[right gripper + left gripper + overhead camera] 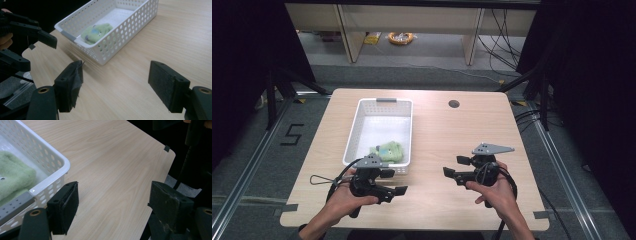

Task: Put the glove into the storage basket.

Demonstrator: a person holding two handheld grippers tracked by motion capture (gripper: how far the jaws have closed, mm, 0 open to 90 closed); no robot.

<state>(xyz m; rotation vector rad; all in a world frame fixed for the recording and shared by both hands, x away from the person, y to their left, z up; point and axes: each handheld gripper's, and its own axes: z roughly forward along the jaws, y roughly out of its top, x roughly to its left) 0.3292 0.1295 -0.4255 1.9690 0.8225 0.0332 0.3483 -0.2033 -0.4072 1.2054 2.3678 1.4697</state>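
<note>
From above I see my left gripper (397,182) and right gripper (453,166) both released over the pale wooden table (447,135), green plush toy (388,151) in the white perforated plastic basket (361,120), left gripper view, jaws apart by the basket corner (65,165), right gripper view, jaws wide, toy (96,32) at the basket's near end.

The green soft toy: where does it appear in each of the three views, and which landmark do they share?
High view: the green soft toy lies at the near end of the white basket, left of the table's centre.
Left gripper view: at the far left edge, inside the basket's corner.
Right gripper view: upper centre, at the basket's end toward the left.
Shared landmark: the white basket.
</note>
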